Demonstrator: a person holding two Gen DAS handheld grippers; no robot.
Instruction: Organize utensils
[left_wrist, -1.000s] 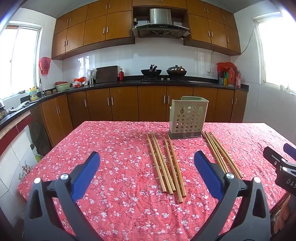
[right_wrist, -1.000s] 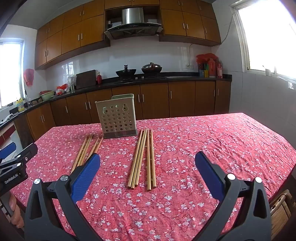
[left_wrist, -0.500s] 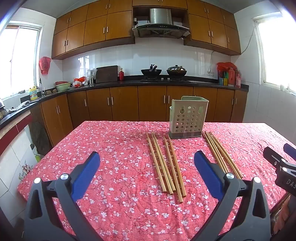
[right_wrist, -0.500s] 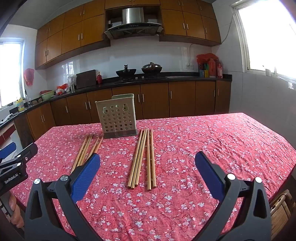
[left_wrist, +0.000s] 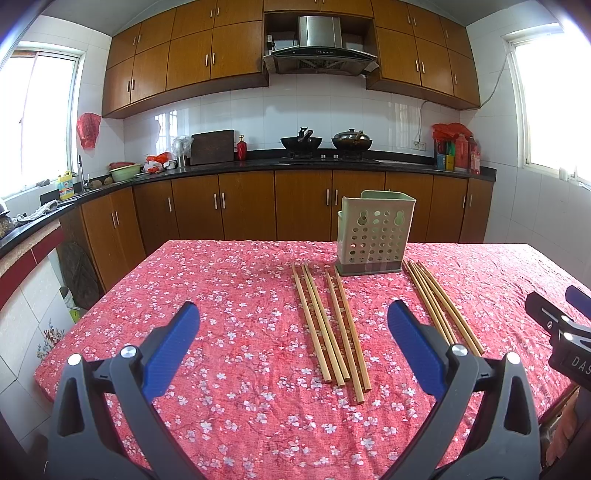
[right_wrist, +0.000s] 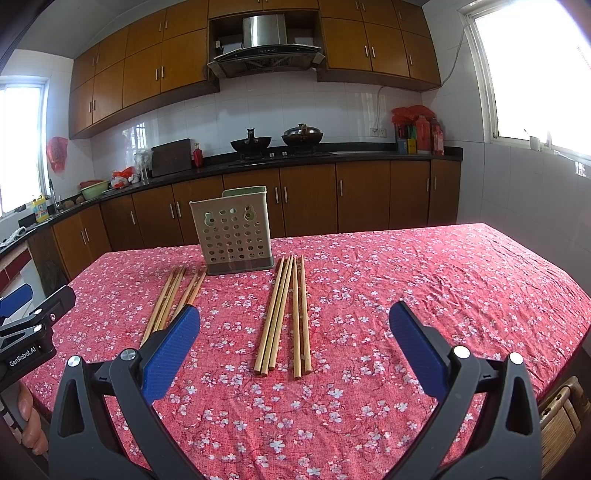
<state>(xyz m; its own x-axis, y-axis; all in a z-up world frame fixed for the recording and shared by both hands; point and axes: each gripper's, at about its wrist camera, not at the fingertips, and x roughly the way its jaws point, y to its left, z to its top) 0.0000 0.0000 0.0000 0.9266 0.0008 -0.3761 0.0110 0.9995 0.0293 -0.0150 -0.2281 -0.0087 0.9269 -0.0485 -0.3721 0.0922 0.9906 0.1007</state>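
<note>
A pale green perforated utensil holder (left_wrist: 373, 234) (right_wrist: 236, 232) stands upright and looks empty near the far edge of the table. Two bunches of several bamboo chopsticks lie flat in front of it: a left bunch (left_wrist: 328, 325) (right_wrist: 171, 297) and a right bunch (left_wrist: 441, 304) (right_wrist: 286, 314). My left gripper (left_wrist: 293, 314) is open above the near part of the table, short of the left bunch. My right gripper (right_wrist: 295, 315) is open too, hovering short of the right bunch. Neither holds anything.
A red floral cloth covers the table (left_wrist: 221, 295) (right_wrist: 424, 288). Each gripper shows at the edge of the other's view, with a hand on it. Brown kitchen cabinets and a dark counter (left_wrist: 258, 164) with woks run behind the table. A wicker stool (right_wrist: 561, 410) sits low at the right.
</note>
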